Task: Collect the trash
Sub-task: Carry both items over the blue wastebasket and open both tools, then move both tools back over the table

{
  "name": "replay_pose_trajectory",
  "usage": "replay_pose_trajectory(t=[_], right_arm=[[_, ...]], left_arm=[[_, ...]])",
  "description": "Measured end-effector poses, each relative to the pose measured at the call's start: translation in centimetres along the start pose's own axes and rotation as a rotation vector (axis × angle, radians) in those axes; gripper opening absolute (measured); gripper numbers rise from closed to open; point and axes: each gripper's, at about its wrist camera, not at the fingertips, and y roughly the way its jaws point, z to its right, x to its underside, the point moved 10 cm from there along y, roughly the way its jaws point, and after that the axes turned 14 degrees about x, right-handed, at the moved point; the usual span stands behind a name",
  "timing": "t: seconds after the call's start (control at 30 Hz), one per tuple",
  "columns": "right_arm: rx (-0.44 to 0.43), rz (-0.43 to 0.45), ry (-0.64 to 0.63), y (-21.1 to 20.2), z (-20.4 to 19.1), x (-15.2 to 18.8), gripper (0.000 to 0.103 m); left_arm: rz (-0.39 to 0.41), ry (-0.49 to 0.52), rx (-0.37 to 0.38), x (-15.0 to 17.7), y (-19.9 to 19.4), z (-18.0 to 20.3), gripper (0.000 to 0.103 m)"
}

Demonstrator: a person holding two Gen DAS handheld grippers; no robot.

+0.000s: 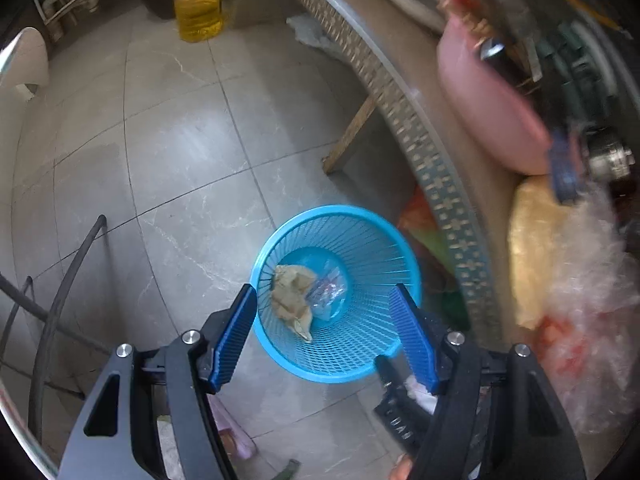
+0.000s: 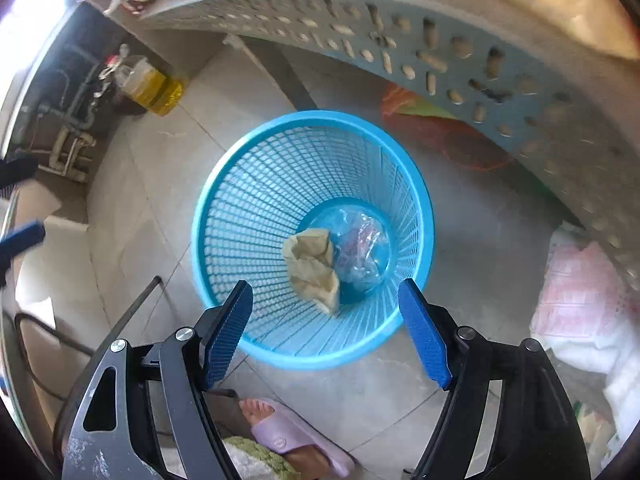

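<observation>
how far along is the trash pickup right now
Done: crumpled beige paper and a clear plastic wrapper lie in the blue basket.
In hand: nothing; the left gripper and right gripper are open above it.
Left: possibly the white scrap on the floor by the counter.

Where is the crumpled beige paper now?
The crumpled beige paper lies at the bottom of the blue basket, touching the clear plastic wrapper on its right.
</observation>
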Motion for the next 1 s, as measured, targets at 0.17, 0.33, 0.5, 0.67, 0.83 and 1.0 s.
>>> replay_pose_trajectory(t=[0.17, 0.33, 0.5, 0.67, 0.83, 1.0], right_arm=[[0.027, 0.077, -0.108, -3.8, -1.2, 2.0, 0.073], [0.043, 0.161, -0.184, -9.0, -2.4, 2.9, 0.08], [0.017, 0.268, -0.235, -15.7, -4.1, 3.7, 0.089], [-0.019, 0.403, -0.335, -22.4, -8.2, 4.6, 0.095], [-0.043, 0.479, -0.469, -27.3, -13.7, 6.5, 0.095], [-0.109, 0.531, -0.676, -30.5, -20.1, 10.2, 0.095]], left_arm=[[0.097, 0.062, 0.051, 2.1, -6.3, 1.6, 0.066], [0.25, 0.109, 0.122, 5.6, -15.2, 2.0, 0.066], [0.426, 0.218, 0.119, 10.3, -24.6, 0.8, 0.076], [0.463, 0.299, 0.059, 16.4, -30.0, -1.7, 0.085], [0.527, 0.159, 0.086, 21.2, -34.8, -7.5, 0.097], [0.655, 0.002, 0.023, 26.2, -39.9, -14.9, 0.097]])
